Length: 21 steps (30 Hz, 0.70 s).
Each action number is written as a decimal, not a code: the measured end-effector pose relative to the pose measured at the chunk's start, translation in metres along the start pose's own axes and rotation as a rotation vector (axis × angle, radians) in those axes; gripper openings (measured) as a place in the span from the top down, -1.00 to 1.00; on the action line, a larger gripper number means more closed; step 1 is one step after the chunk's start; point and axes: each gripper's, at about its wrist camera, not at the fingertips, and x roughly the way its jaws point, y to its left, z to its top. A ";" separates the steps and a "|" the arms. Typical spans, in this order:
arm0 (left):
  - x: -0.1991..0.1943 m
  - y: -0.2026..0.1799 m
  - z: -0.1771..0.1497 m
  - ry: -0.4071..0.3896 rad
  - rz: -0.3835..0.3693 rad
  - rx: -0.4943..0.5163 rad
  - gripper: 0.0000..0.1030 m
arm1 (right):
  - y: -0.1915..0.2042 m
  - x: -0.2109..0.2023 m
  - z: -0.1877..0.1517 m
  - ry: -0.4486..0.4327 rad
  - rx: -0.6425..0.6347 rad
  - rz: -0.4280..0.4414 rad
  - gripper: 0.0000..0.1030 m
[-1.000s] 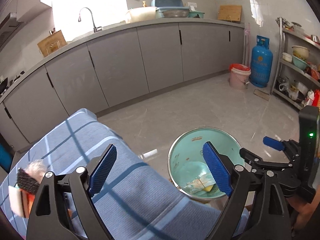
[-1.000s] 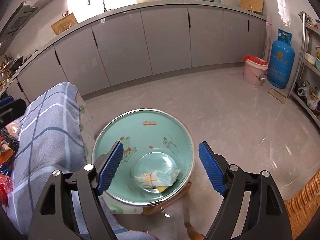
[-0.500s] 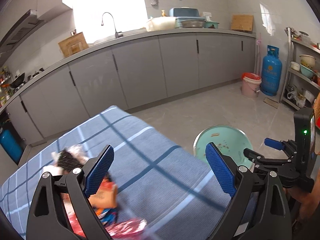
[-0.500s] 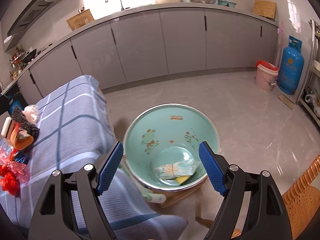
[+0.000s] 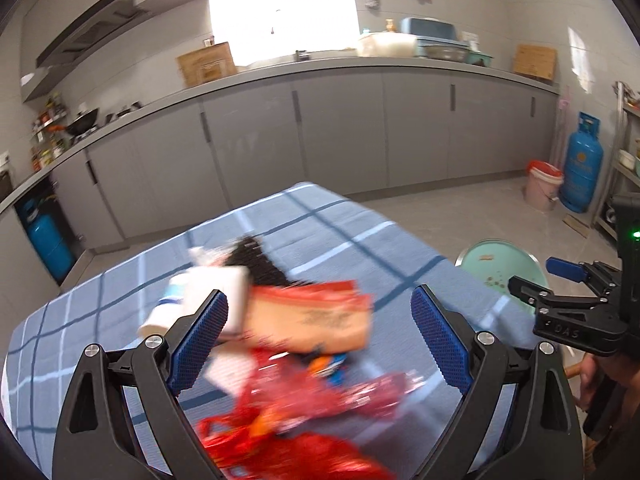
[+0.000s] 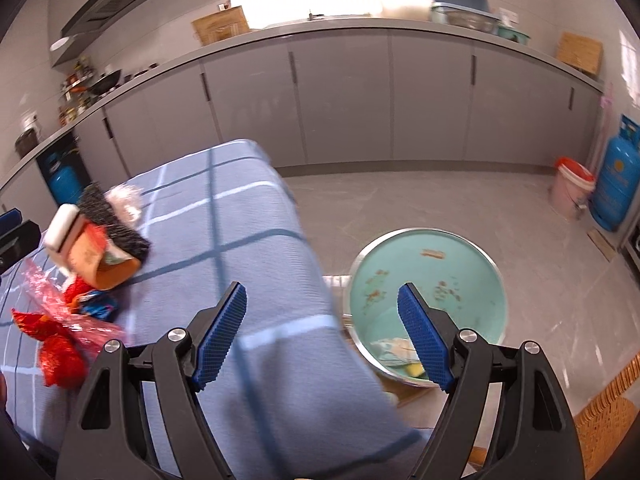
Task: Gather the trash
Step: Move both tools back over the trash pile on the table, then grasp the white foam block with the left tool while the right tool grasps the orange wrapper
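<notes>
Walls: pale grey tiled walls, with cloths hanging high up.
Window: a bright window above the sink, overexposed, and it gives strong daylight.
Cabinets: a long row of grey flat-front cabinets under a grey worktop; the row looks curved in the fisheye view.
Worktop items: a wooden cutting board leans on the wall; plastic basins stand near the tap.
Hood: a grey range hood at the left.
Floor: light grey glossy stone floor.
Corner: a blue gas cylinder just beside a pink bucket with red rim; a metal shelf rack at the far right.
</notes>
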 end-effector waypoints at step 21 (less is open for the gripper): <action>0.039 0.082 -0.008 0.066 0.032 -0.118 -0.78 | 0.111 0.009 0.009 0.002 -0.169 0.110 -0.63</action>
